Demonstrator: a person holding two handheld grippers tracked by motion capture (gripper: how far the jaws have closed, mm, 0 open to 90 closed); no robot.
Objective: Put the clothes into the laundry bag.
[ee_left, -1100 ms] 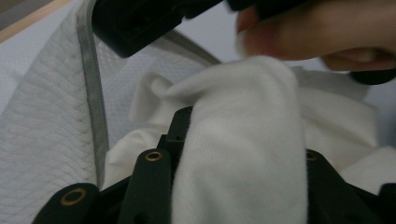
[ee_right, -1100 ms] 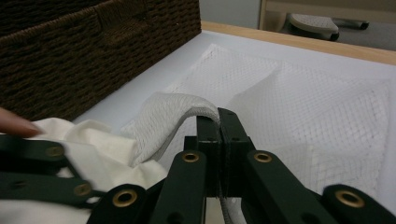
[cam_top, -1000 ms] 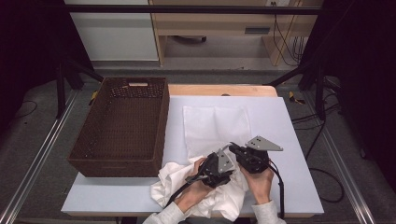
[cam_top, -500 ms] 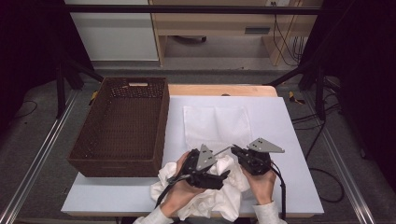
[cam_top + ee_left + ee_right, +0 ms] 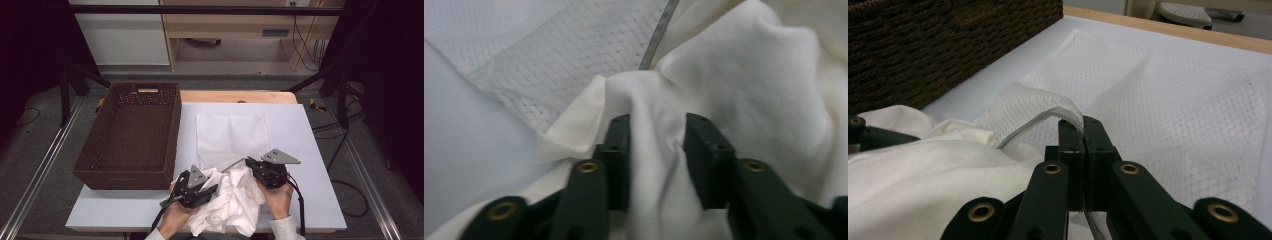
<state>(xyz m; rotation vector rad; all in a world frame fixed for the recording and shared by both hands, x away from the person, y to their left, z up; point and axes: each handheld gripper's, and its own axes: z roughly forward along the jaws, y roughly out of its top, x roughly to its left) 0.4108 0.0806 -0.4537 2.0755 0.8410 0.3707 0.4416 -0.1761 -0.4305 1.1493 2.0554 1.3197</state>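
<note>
Right claw point(image 5: 1083, 131) clamped tight on mesh bag point(image 5: 231, 134) edge, lifting it. Left claw point(image 5: 655, 131) just closing, a fold of white cloth point(image 5: 231, 200) between its jaws. Cloth bunched at bag's near edge; wicker basket point(image 5: 131, 135) left of bag on worktop point(image 5: 310, 150).

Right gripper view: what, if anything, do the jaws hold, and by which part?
The right hand-held gripper is shut on the mesh laundry bag, pinching the edge of its opening, lifted beside the white cloth.
</note>
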